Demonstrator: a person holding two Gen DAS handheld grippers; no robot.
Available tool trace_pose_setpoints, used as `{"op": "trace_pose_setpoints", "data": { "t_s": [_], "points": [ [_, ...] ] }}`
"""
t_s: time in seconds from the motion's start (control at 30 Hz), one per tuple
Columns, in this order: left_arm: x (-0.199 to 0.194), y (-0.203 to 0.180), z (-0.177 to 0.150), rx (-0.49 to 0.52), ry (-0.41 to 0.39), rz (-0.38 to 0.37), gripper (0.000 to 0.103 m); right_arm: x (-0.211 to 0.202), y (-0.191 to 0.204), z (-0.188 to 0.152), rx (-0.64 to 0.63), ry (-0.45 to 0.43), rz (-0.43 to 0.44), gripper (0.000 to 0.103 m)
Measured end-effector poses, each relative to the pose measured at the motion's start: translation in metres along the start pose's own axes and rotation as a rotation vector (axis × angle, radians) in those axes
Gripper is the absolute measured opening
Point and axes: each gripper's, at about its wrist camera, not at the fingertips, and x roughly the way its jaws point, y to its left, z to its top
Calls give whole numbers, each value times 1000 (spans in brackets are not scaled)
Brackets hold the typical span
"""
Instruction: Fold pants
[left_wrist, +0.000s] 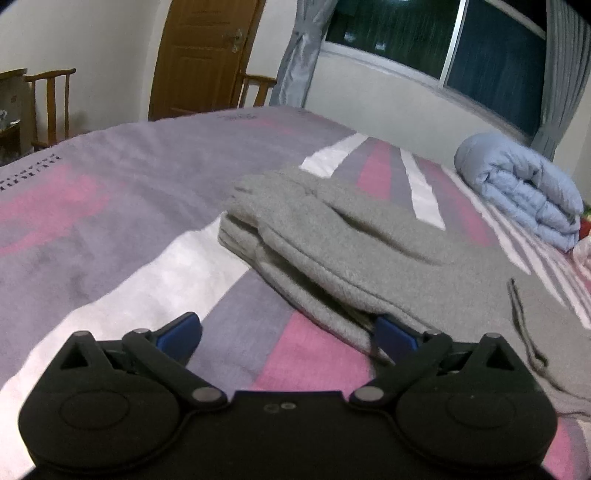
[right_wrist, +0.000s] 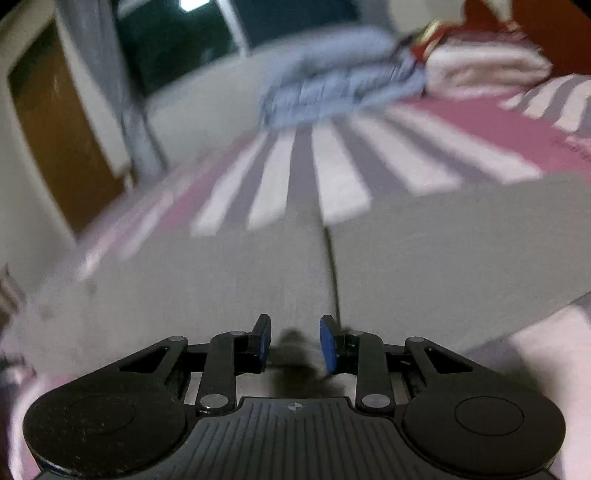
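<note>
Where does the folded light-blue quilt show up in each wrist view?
Left wrist: the light-blue quilt lies at the right edge, under the window.
Right wrist: it is blurred, at top centre, beyond the stripes.
Shared landmark: the grey pants' dark drawstring.

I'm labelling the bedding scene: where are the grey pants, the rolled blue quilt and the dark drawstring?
grey pants (left_wrist: 332, 236), left wrist view, on the folded upper layer.
rolled blue quilt (left_wrist: 524, 184), left wrist view, on its side.
dark drawstring (left_wrist: 517, 306), left wrist view, mid-cord.
</note>
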Motion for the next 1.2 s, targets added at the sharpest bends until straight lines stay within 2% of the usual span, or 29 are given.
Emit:
{"op": "trace_pose_setpoints", "data": {
  "t_s": [0.03,0.07,0.13,0.23,0.3,0.37,0.4,0.47,0.53,0.6,0.73,0.8,0.87,0.9,0.93,1.0,1.03,1.1,1.2],
  "points": [
    [-5,3,1,-15,-24,-7,95,-3,0,2,18,-14,-12,75],
    [-10,7,1,-38,-45,-17,95,-6,-2,2,28,-27,-14,78],
    [-12,13,2,-82,-51,-29,95,-12,-2,-3,28,-41,-16,78],
    [-5,17,1,-109,-25,-19,94,-31,-13,6,86,-125,-53,78],
    [-2,18,1,-110,-17,-21,94,-50,-42,17,210,-212,-92,78],
    [-1,18,1,-96,-13,-25,94,-72,-94,24,426,-311,-153,77],
    [0,17,0,-91,-10,-25,94,-83,-119,20,525,-343,-178,68],
    [1,17,-1,-90,-4,-23,94,-96,-172,10,722,-350,-200,58],
    [2,16,-1,-91,-6,-15,94,-110,-207,-4,845,-379,-205,58],
    [2,14,-2,-90,-8,-4,94,-109,-232,-11,915,-404,-174,57],
    [5,6,-2,-67,-1,18,94,-100,-255,0,931,-410,-121,55],
    [6,4,-2,-57,3,27,95,-90,-260,10,902,-356,-136,45],
    [7,3,-2,-54,4,33,95,-88,-258,13,886,-330,-83,41],
    [7,3,-2,-51,5,36,95,-83,-256,15,863,-297,-93,38],
    [7,3,-3,-46,6,38,95,-74,-258,16,846,-264,-116,33],
    [8,2,-2,-42,8,41,95,-64,-266,13,897,-235,-128,10],
    [8,2,-2,-41,9,42,95,-59,-269,13,912,-224,-125,8],
    [8,2,-1,-43,9,42,95,-56,-262,21,851,-206,-135,8],
    [5,2,0,-52,-3,40,95,-58,-217,43,693,-241,-54,8]
  ]
}}
